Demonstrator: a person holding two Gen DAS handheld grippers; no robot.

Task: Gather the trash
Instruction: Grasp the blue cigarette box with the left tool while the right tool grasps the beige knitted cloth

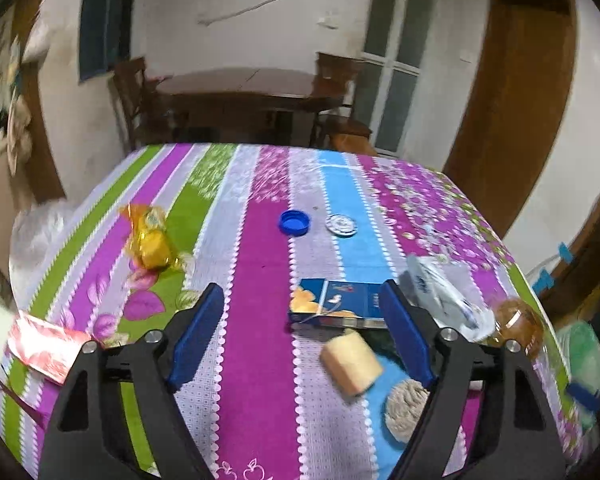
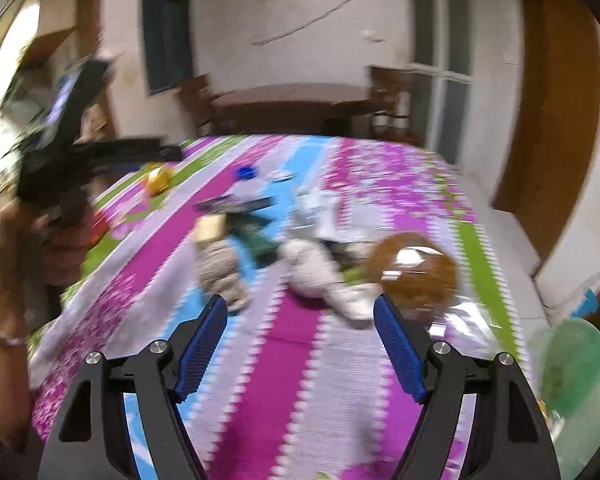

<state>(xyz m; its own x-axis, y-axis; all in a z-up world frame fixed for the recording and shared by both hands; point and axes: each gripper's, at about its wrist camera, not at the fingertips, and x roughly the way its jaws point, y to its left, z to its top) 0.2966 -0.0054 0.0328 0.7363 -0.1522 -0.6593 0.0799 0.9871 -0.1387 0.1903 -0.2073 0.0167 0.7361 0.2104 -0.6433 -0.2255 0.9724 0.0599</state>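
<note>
Trash lies scattered on a striped tablecloth (image 1: 260,280). My left gripper (image 1: 302,296) is open and empty above it. Ahead of it lie a blue box (image 1: 340,306), a beige block (image 1: 350,360), a crumpled tissue (image 1: 406,404), a white wrapper (image 1: 444,296) and a brown round pastry in clear plastic (image 1: 518,320). A yellow wrapper (image 1: 152,240), a blue cap (image 1: 295,222), a white lid (image 1: 341,225) and a red packet (image 1: 46,344) lie farther off. My right gripper (image 2: 300,312) is open and empty; its view is blurred, with the pastry (image 2: 414,272) by its right finger and crumpled tissue (image 2: 324,272) ahead.
A green plastic bag (image 2: 572,384) hangs at the table's right edge, also in the left view (image 1: 580,356). The left gripper held in a hand (image 2: 60,152) shows at the right view's left. A dark wooden table with chairs (image 1: 244,92) stands behind.
</note>
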